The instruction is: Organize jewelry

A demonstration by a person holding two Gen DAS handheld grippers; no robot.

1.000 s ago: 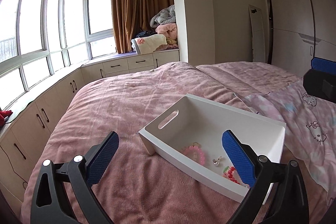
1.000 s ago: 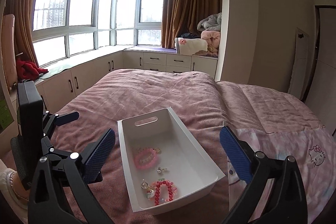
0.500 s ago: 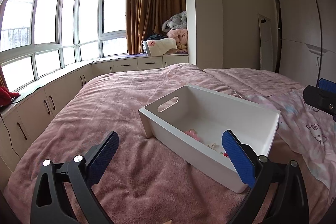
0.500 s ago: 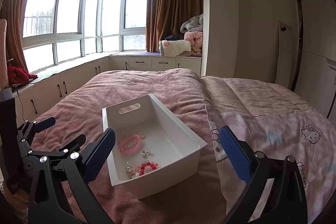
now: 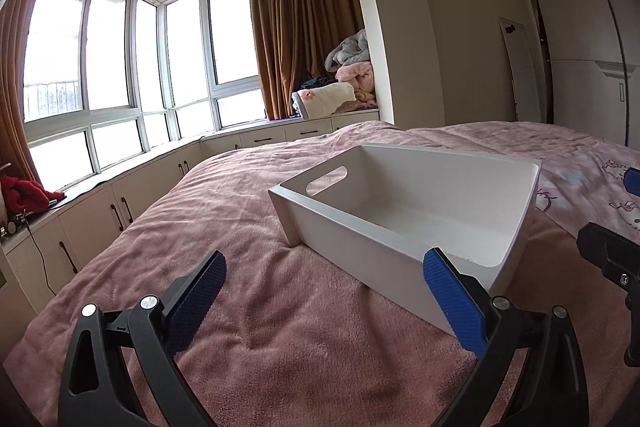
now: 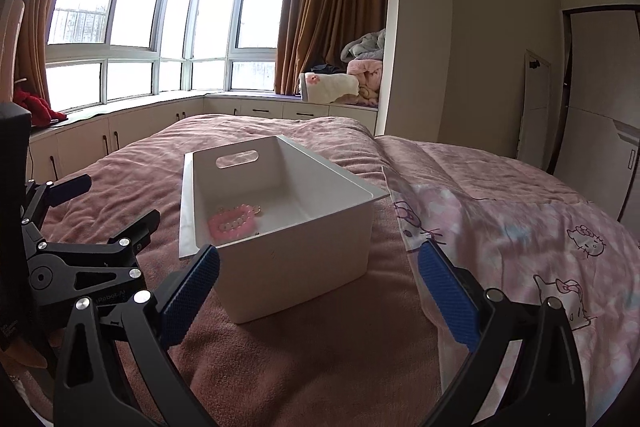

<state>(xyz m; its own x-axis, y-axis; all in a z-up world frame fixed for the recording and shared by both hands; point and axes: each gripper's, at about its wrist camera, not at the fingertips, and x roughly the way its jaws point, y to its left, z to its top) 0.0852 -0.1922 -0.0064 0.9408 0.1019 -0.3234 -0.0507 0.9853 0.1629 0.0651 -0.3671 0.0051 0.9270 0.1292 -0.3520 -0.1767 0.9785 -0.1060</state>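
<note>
On the bed [image 6: 320, 347], both views have dropped lower beside the bin [image 6: 280, 227]; left tool [image 5: 324, 291] and right tool [image 6: 320, 279] gape empty, bracelet [image 6: 231, 223] already inside, suggesting sorting is done.

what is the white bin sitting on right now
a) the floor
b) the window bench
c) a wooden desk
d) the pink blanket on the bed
d: in the right wrist view the white bin rests directly on the pink blanket that covers the bed, with a pink bracelet lying inside it and both grippers open in front of it.
</note>
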